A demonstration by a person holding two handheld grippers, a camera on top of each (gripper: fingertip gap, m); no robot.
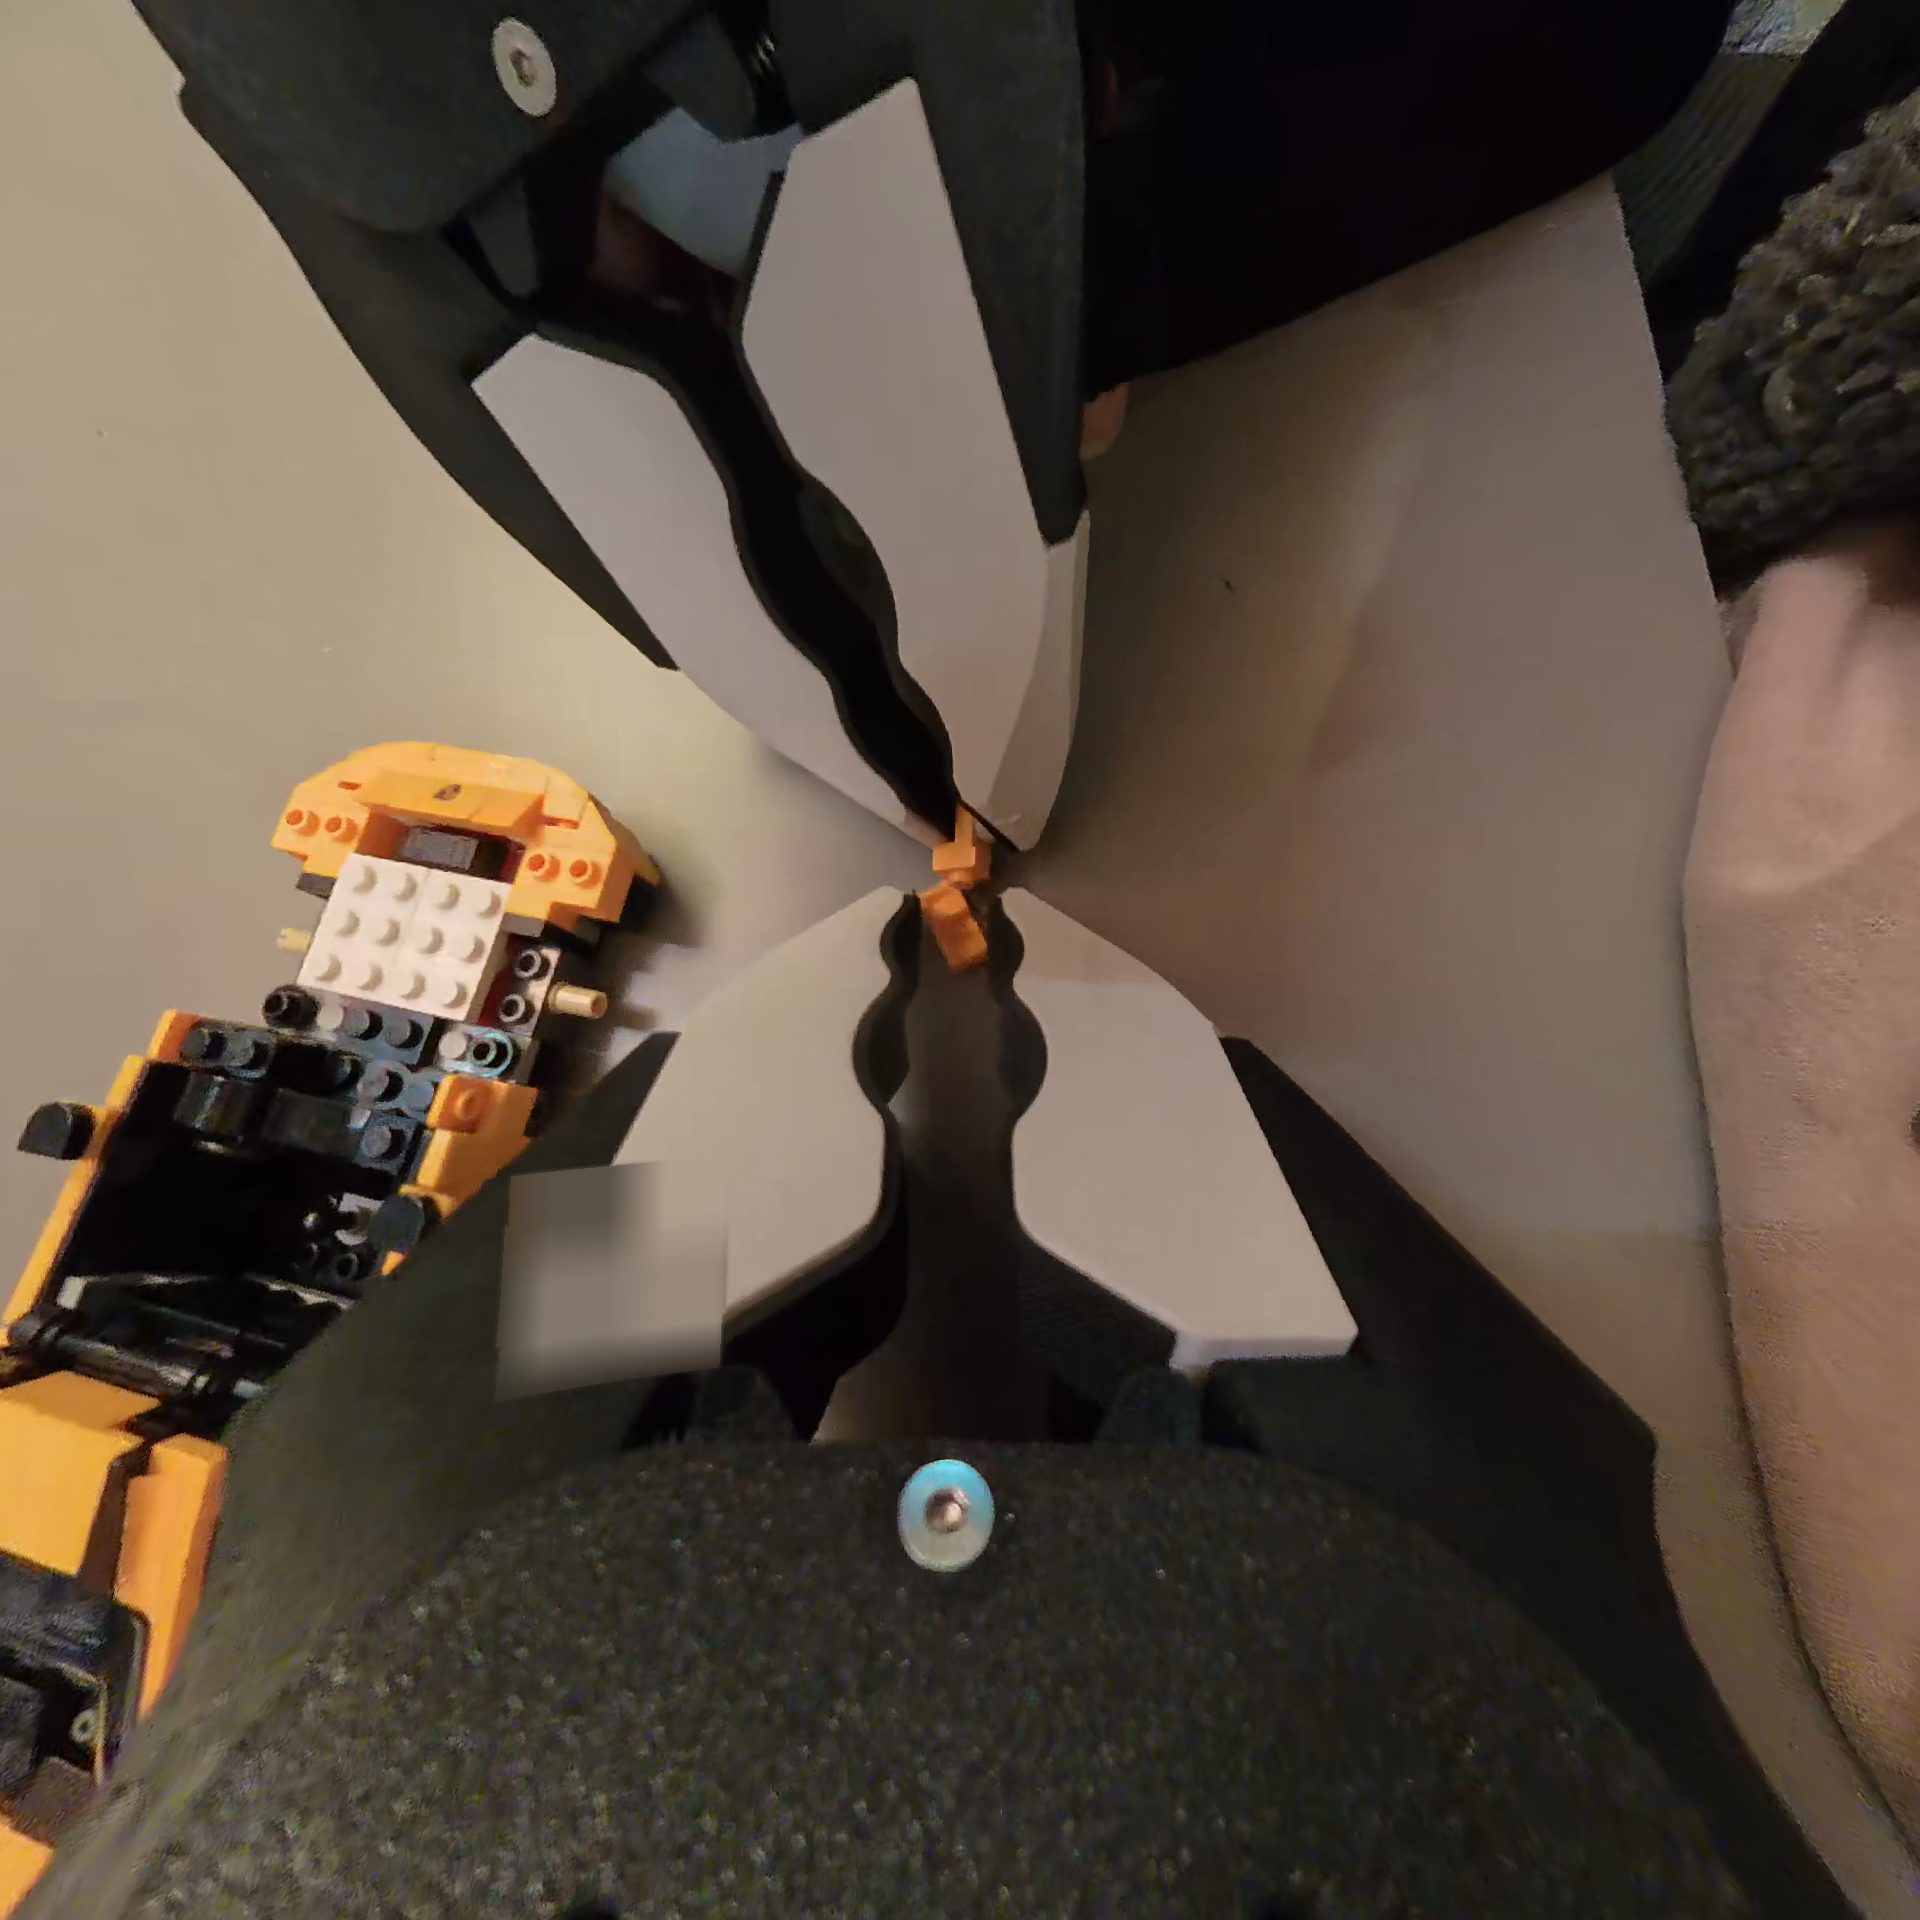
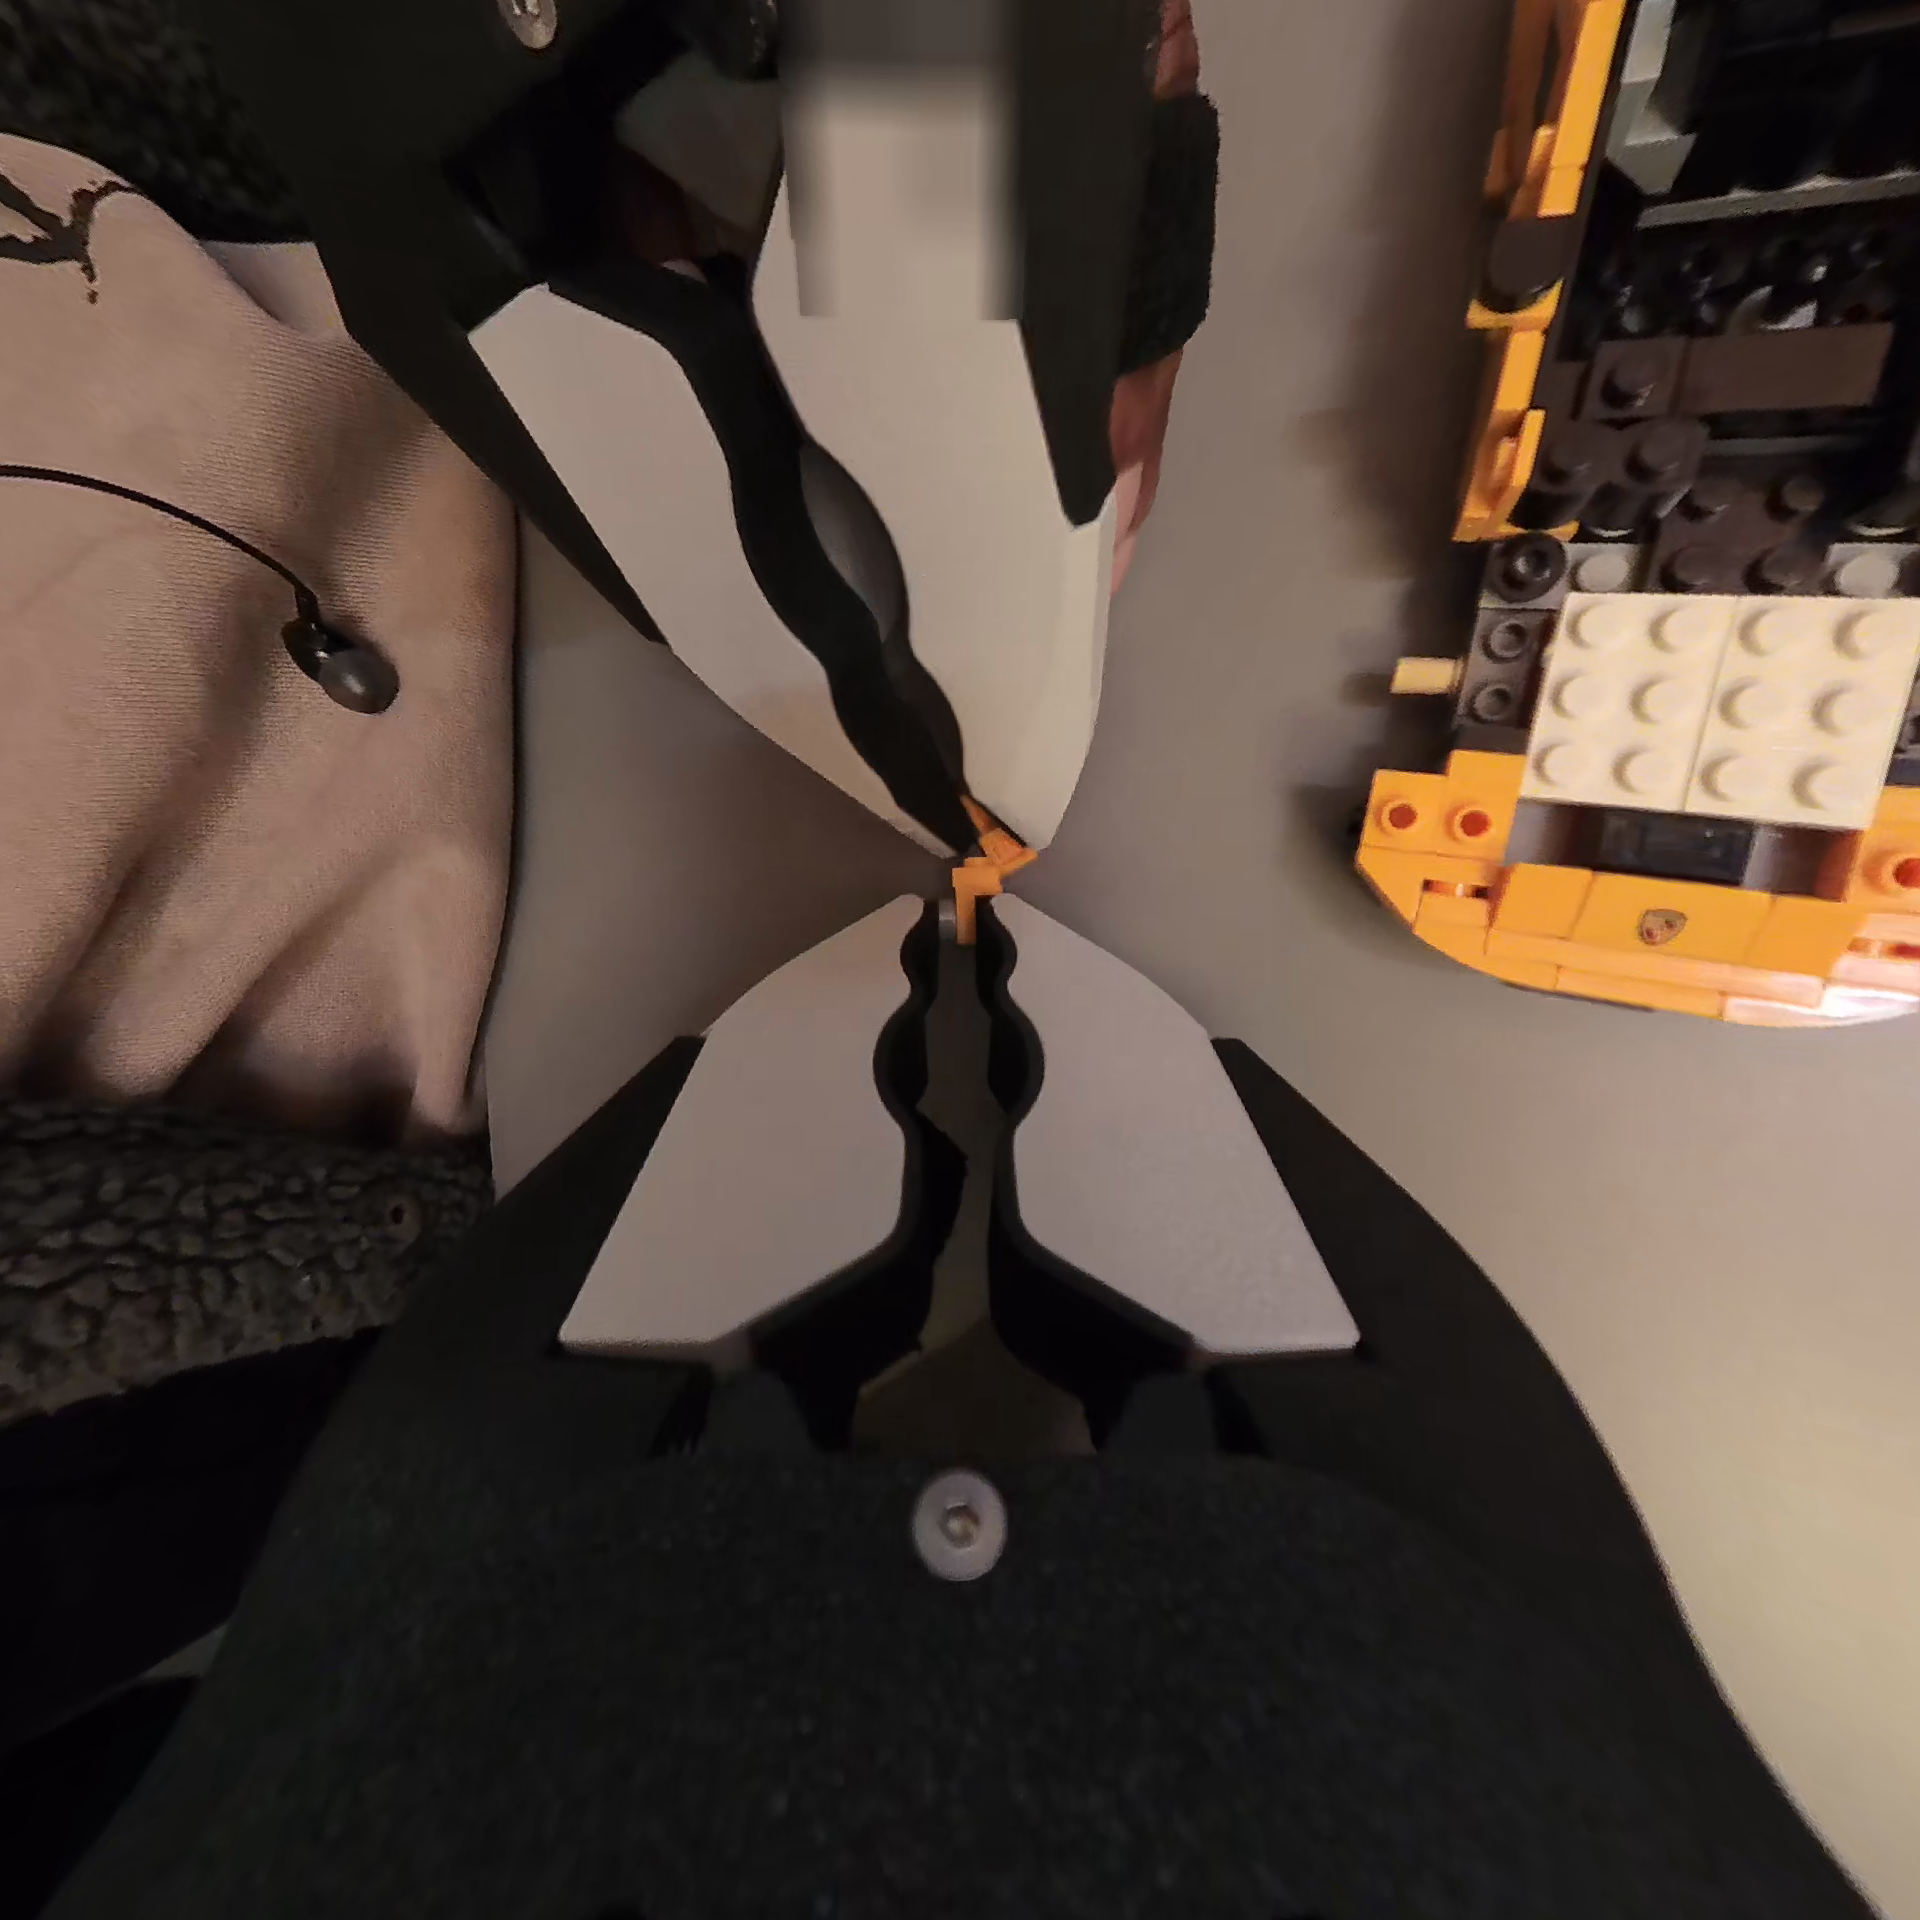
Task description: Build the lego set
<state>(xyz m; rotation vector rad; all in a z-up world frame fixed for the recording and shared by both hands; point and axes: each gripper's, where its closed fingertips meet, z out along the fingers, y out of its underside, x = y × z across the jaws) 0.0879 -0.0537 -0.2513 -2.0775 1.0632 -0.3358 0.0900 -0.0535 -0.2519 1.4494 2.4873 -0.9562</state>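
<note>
**Two small orange pieces meet tip to tip**

While the half-built orange car [image 1: 343,1039] lies on the surface to the left, the left tool [image 1: 961,925] pinches one small orange piece [image 1: 958,930]; the right tool [image 1: 971,821], directly opposite, pinches another orange piece [image 1: 961,850], touching end-on.

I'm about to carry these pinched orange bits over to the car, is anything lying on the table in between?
Nothing visible does. The small orange pieces sit pinched between both grippers, and the bare table separates them from the orange car.
</note>
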